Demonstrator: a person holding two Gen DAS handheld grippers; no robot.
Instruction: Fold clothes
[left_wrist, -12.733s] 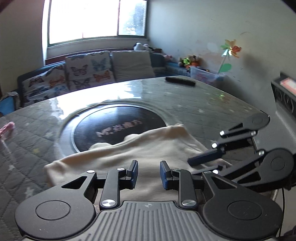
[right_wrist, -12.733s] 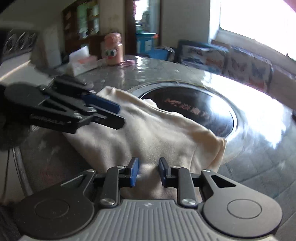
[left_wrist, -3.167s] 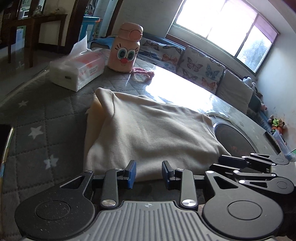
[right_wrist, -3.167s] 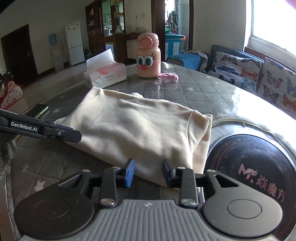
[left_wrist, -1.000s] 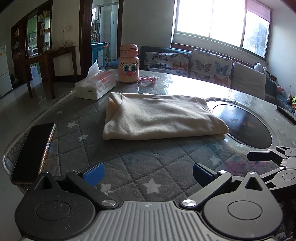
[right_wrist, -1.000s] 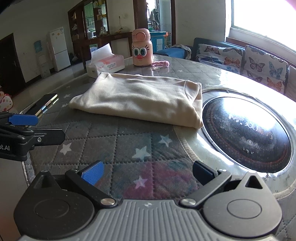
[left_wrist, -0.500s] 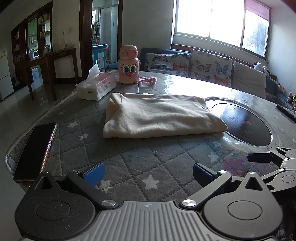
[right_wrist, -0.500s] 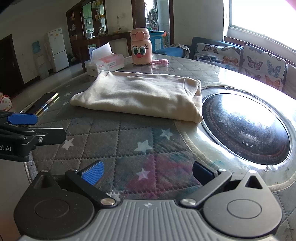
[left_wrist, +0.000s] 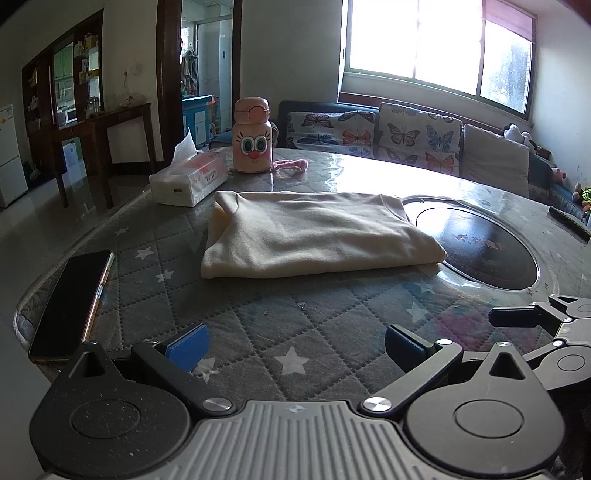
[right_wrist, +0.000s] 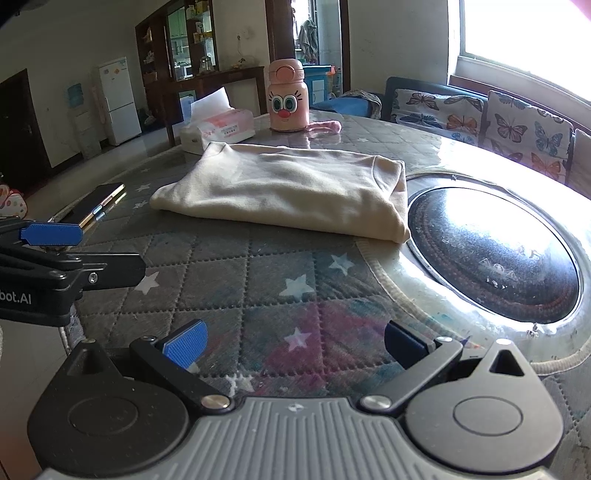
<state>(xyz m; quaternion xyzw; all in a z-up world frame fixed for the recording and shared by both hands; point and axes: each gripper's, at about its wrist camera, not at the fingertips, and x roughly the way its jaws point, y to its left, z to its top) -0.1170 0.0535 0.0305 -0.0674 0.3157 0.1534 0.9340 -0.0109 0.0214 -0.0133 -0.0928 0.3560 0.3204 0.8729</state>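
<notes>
While lying folded flat on the quilted star-patterned table cover (left_wrist: 303, 332), cream sweatshirt (left_wrist: 314, 236) beside the dark round hotplate (left_wrist: 480, 251), touched by neither tool; left gripper (left_wrist: 295, 345) spread wide, empty; right gripper (right_wrist: 293, 343) likewise spread, empty; smartphone (left_wrist: 70, 302) at the table edge; tissue box (left_wrist: 190, 181) and pink cartoon bottle (left_wrist: 252, 136) behind.

1. Daylight pours through the window (left_wrist: 436, 48), blown out to white in both views
2. Hard glare sheets the glossy table (right_wrist: 491, 177); the near foreground sits in shade
3. Fisheye distortion bends walls at the dark-cornered edges; focus stays sharp
</notes>
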